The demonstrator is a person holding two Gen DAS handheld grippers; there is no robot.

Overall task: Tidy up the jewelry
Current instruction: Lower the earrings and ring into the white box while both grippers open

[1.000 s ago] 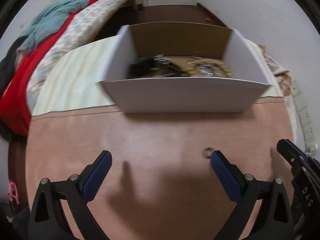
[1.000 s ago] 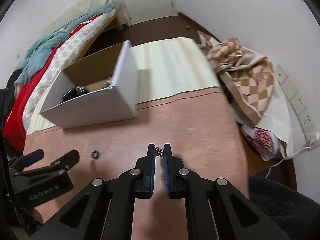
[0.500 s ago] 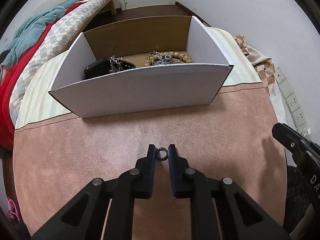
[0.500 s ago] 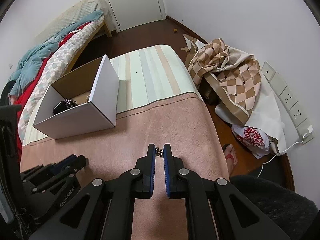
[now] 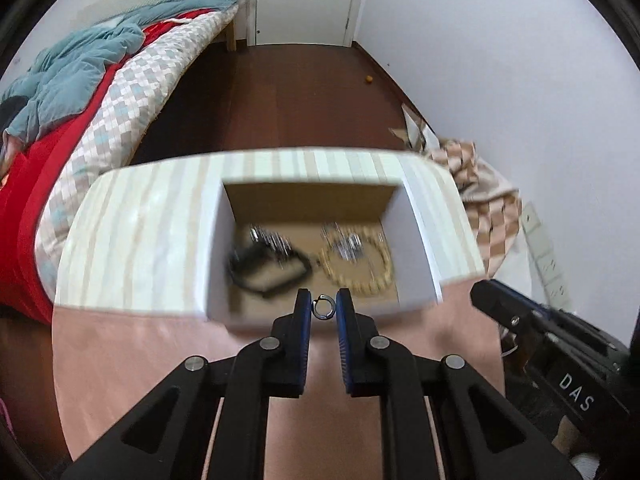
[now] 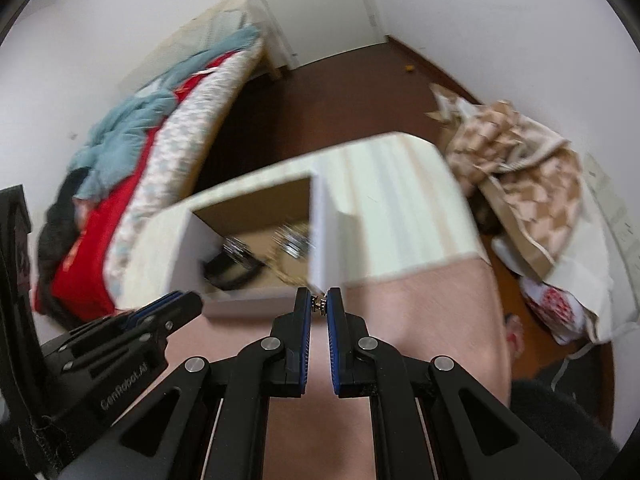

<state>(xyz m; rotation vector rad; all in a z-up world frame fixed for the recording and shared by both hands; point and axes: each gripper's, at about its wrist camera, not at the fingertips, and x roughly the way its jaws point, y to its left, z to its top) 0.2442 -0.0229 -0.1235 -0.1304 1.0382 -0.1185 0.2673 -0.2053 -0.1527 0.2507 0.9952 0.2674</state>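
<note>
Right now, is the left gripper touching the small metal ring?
Touching. In the left wrist view both blue pads of the left gripper press against the small metal ring, with no gap.

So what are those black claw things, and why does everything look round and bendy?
Those are two hand-held grippers, like big tongs. A person holds one in each hand. Each has a tiny camera looking along its two fingers, with a lens that bends the picture.

The left camera shows the left hand-held gripper pinching a small metal ring. The right camera shows the right hand-held gripper pinching a tiny jewelry piece, too small to name.

Ahead of both, on the table, sits a white box. Inside lie a beaded bracelet, a black strap and shiny chains.
</note>
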